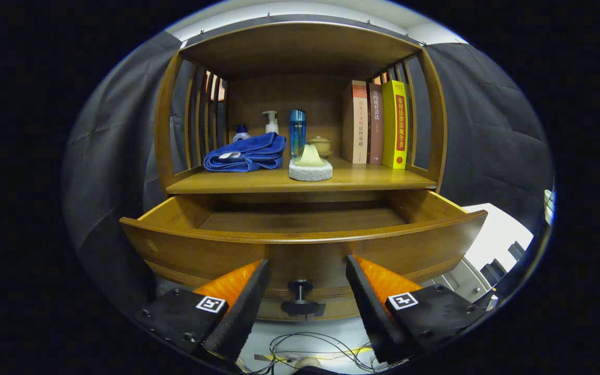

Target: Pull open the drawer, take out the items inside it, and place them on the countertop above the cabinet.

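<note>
The tongs (pixel 306 273) stand wide open and empty, their fingers either side of the dark knob (pixel 300 299) on the pulled-out drawer (pixel 300 250). What shows of the drawer's floor looks bare, though its front hides the near part. On the desk (pixel 373 179) above sit a blue towel (pixel 246 153), a sponge (pixel 310 167), bottles and three books (pixel 378 125)

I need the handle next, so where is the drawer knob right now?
In the gripper view, the drawer knob sits low on the open drawer's front panel, centred between the open tongs, which don't touch it.
</note>
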Tool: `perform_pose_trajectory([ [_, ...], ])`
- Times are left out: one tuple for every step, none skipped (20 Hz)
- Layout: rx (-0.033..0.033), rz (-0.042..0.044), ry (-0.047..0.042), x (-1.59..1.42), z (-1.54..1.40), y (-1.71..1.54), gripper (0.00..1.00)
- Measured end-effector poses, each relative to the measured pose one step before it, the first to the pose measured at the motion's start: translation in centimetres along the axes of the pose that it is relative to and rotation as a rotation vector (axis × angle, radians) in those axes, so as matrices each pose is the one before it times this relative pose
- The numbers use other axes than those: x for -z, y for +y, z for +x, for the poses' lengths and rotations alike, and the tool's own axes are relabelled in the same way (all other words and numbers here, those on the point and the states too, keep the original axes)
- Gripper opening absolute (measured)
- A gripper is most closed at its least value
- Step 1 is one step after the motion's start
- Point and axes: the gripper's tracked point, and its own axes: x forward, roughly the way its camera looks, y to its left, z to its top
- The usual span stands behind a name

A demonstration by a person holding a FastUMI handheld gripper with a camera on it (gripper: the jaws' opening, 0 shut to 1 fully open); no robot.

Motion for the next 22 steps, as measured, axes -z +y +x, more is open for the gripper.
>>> perform_pose_trajectory([
  [0.00051,0.00161,-0.00355,-0.203,0.586,-0.036,0.97],
  [-0.00039,-0.00091,0.00018,-0.038,0.4,0.036,0.97],
  [-0.00073,-0.00007,-0.00172,-0.09,0.389,-0.011,0.97],
  [-0.00062,-0.00041,-0.00017,-0.012,0.472,0.026,0.97],
  [-0.00005,0.00009,0.00025,-0.089,0.339,-0.044,0.97],
  [-0.00023,0.00017,0.00022,-0.081,0.4,0.039,0.97],
  [0.00031,-0.00042,0.00015,-0.077,0.371,-0.025,0.97],
  [0.00035,0.00031,0.00011,-0.044,0.427,0.019,0.97],
  [0.00028,0.00043,0.00043,-0.122,0.483,-0.032,0.97],
  [0.00002,-0.00026,0.00028,-0.087,0.444,-0.008,0.97],
  [-0.0002,0.00016,0.00049,-0.067,0.51,0.034,0.97],
  [0.00018,0.00067,-0.00115,-0.113,0.523,-0.024,0.97],
  [0.00032,0.0005,0.00036,-0.088,0.572,-0.021,0.97],
  [0.00099,0.00091,-0.00134,-0.137,0.584,-0.025,0.97],
  [0.00075,0.00009,0.00028,-0.065,0.549,0.015,0.97],
  [0.00101,-0.00019,-0.00186,-0.241,0.533,-0.068,0.97],
  [0.00081,-0.00071,-0.00009,-0.445,0.952,0.162,0.97],
  [0.00197,-0.00016,-0.00098,-0.087,0.663,0.007,0.97],
  [0.00234,0.00043,0.00129,-0.161,0.593,-0.02,0.97],
  [0.00335,0.00024,0.00034,-0.117,0.592,-0.037,0.97],
  [0.00263,-0.00111,0.00179,-0.1,0.611,0.02,0.97],
  [0.00369,-0.00112,0.00049,-0.148,0.571,0.008,0.97],
])
